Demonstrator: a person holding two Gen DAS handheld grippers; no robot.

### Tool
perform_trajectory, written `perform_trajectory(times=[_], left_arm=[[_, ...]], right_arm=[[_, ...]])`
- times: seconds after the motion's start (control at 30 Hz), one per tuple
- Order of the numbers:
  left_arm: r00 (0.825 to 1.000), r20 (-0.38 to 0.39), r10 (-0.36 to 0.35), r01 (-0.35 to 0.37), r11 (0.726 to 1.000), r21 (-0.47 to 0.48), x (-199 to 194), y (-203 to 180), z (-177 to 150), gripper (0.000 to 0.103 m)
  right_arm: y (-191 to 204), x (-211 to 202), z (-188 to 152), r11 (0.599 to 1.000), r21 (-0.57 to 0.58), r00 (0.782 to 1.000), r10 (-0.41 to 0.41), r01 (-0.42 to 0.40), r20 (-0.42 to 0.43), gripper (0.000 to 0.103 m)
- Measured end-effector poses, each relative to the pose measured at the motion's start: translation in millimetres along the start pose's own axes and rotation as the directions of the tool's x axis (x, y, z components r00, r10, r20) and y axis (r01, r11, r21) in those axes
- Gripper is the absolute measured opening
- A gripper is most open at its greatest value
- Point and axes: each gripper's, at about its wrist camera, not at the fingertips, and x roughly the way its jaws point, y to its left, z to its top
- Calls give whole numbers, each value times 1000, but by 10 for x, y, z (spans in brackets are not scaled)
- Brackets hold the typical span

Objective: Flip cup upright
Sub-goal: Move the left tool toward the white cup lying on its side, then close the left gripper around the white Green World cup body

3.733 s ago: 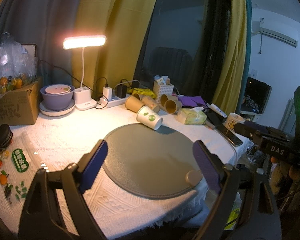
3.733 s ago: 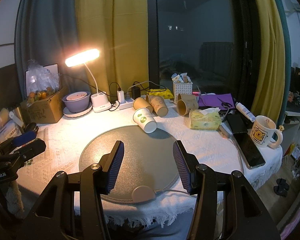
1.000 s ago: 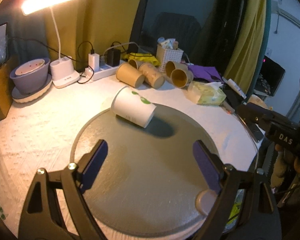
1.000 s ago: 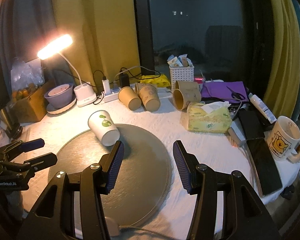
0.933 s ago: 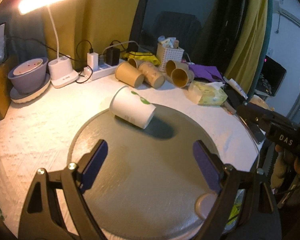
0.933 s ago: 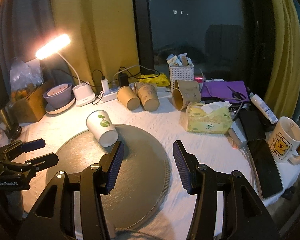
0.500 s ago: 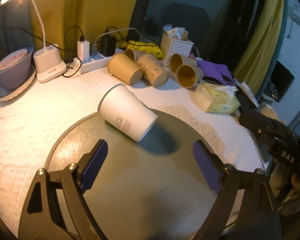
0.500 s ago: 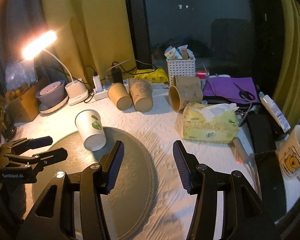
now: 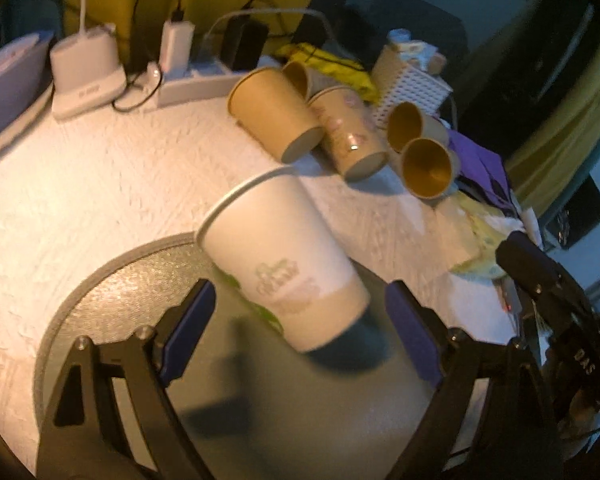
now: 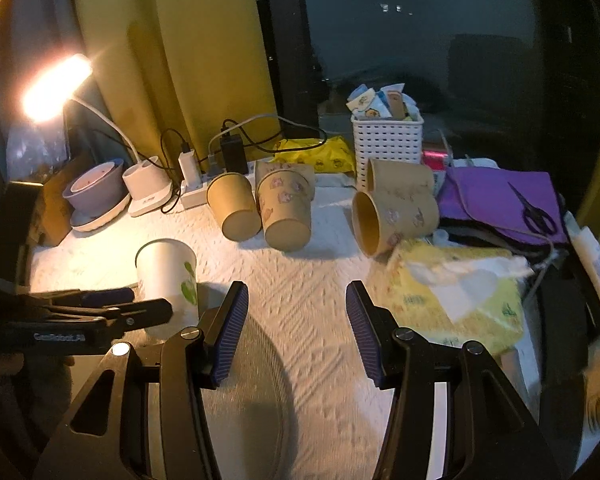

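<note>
A white paper cup point(image 9: 278, 258) with a green print lies on its side at the far edge of a round grey mat point(image 9: 220, 380), rim toward the back left, base toward me. My left gripper point(image 9: 300, 328) is open, its blue pads on either side of the cup's base end, not touching it. In the right wrist view the same cup point(image 10: 168, 280) shows at left with the left gripper point(image 10: 112, 308) against it. My right gripper point(image 10: 296, 320) is open and empty over the white cloth, right of the mat.
Several brown paper cups point(image 10: 260, 208) lie on their sides behind the mat. A tissue pack point(image 10: 452, 296), a white basket point(image 10: 386, 140), a purple cloth point(image 10: 500, 196), a power strip point(image 9: 196, 84), a lamp base point(image 9: 86, 72) and a bowl point(image 10: 94, 184) crowd the table's back and right.
My left gripper has moved forward and down, so the white cup's base now lies between its open pads. My right gripper has moved forward and right, off the mat.
</note>
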Motion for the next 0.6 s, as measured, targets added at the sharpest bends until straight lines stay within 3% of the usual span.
perform_trajectory(times=[0.3,0.33,0.43,0.6], left_arm=[[997,-58,-60,56,996,-66,268,56,111,87],[997,-48,-60,57,997,-60,263,53,115,84],[997,-55,-62,59,997,-49,299,50,146,64],[995,-58,-83,82,996,-19,296,46,122,61]], right_arm=[[-32,233,104,1000,-1,999,27,-27,-25,54],[-34,245,105,1000,0,999,26,-26,-27,54],[-42,259,97,1000,4,999,21,-21,-34,54],[-23,227,84,1000,13,999,7,-7,-38,54]])
